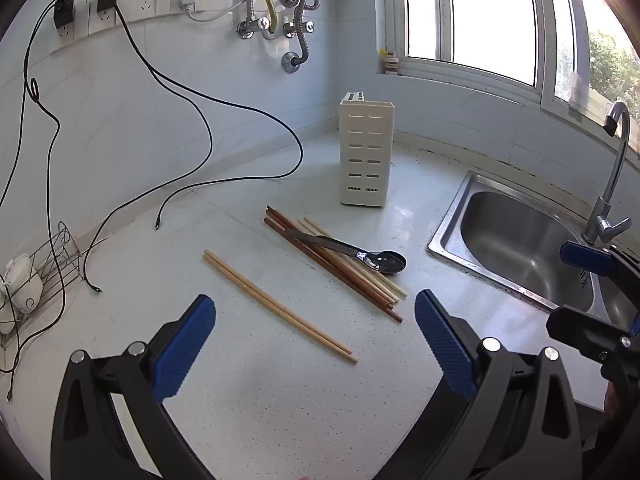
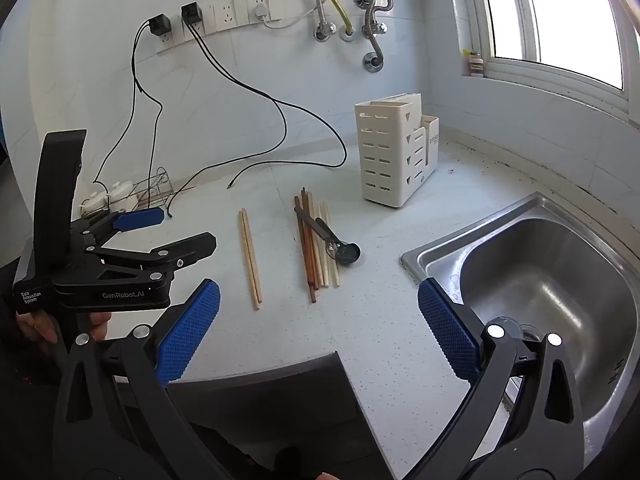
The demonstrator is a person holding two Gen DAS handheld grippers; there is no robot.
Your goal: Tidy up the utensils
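Observation:
A pair of light wooden chopsticks (image 1: 276, 305) (image 2: 250, 257) lies on the white counter. Beside it lies a pile of brown and light chopsticks (image 1: 340, 270) (image 2: 314, 246) with a dark metal spoon (image 1: 360, 254) (image 2: 334, 242) across it. A cream slotted utensil holder (image 1: 366, 152) (image 2: 390, 150) stands upright behind them. My left gripper (image 1: 315, 330) is open and empty, just short of the light pair; it also shows in the right wrist view (image 2: 184, 228). My right gripper (image 2: 319, 322) is open and empty above the counter's front edge, and also shows in the left wrist view (image 1: 576, 284).
A steel sink (image 1: 452, 220) (image 2: 420, 258) with a faucet (image 1: 612, 176) is at the right. Black cables (image 1: 208, 136) (image 2: 280, 120) trail from wall sockets onto the counter. A wire rack with white cups (image 1: 24, 284) (image 2: 120, 196) stands at the left.

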